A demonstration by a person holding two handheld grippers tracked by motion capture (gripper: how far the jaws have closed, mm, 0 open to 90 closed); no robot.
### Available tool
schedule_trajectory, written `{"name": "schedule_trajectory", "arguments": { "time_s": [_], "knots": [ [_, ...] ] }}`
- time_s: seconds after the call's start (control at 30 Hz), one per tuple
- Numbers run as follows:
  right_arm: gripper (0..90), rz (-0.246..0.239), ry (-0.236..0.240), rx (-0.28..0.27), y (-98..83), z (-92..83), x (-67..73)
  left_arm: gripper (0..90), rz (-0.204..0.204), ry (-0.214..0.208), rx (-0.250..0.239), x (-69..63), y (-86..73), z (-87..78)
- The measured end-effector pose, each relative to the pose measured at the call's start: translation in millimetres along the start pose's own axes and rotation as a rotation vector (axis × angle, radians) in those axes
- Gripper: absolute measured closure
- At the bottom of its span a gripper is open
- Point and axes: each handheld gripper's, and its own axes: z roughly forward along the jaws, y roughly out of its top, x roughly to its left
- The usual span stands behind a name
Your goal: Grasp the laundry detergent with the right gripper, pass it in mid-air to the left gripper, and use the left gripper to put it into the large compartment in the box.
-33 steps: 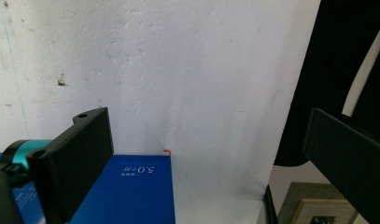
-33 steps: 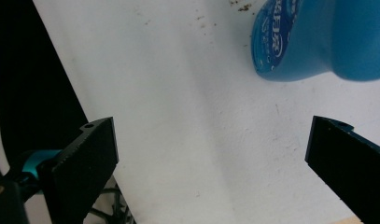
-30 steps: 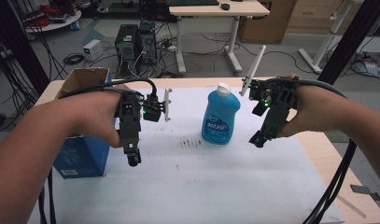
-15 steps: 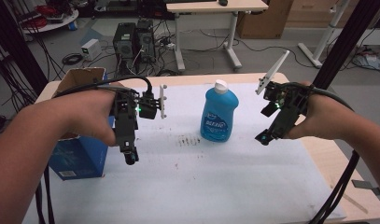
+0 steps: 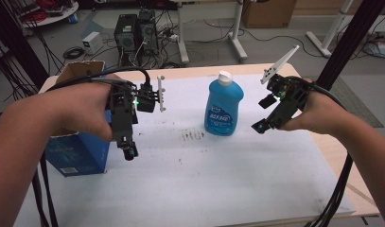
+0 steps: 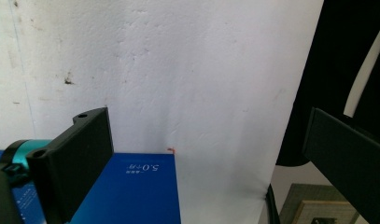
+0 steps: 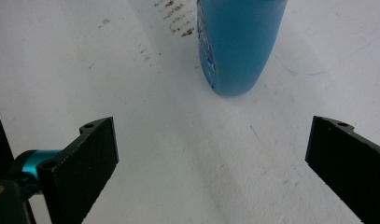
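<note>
White sheeting (image 5: 190, 184) is spread over most of the wooden table (image 5: 344, 161), scuffed with small dark marks near its middle. Nothing lies on the sheet along the near edge; black cables (image 5: 339, 189) are seen hanging off the near right corner.

Toward the left edge, the left gripper (image 5: 128, 152) is held above the sheet by the left hand (image 5: 83, 111), pointed down and toward the near edge. Its jaws are seen spread wide in the left gripper view, with nothing between them. A blue box (image 5: 79, 153) stands just beside it at the left edge, partly hidden by the forearm; its blue top (image 6: 131, 191) is also seen below the jaws.

Toward the right edge, the right gripper (image 5: 260, 126) is held by the right hand (image 5: 318, 111), tilted down toward the middle of the table. Its jaws are likewise wide apart and empty.

Between the two grippers, past the middle, a blue bottle (image 5: 223, 106) with a white cap stands upright on the sheet, nearer the right gripper but apart from it. Its lower body (image 7: 239, 42) is seen ahead of the right jaws.

Beyond the far edge, desk legs, computer towers (image 5: 135, 30) and floor cables are visible.
</note>
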Motion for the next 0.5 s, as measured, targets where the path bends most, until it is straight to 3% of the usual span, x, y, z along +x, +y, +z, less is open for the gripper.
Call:
{"name": "schedule_trajectory", "arguments": {
  "time_s": [0.27,0.5],
  "knots": [
    [1.3,0.015,0.042,-0.108,-1.4,10.4,-14.2,1.7,0.005,-0.006,0.010,0.4,1.9,1.3],
    [1.4,0.023,0.064,-0.128,3.5,25.4,-21.5,1.7,0.005,-0.005,0.016,2.7,1.7,2.6]
  ]
}}
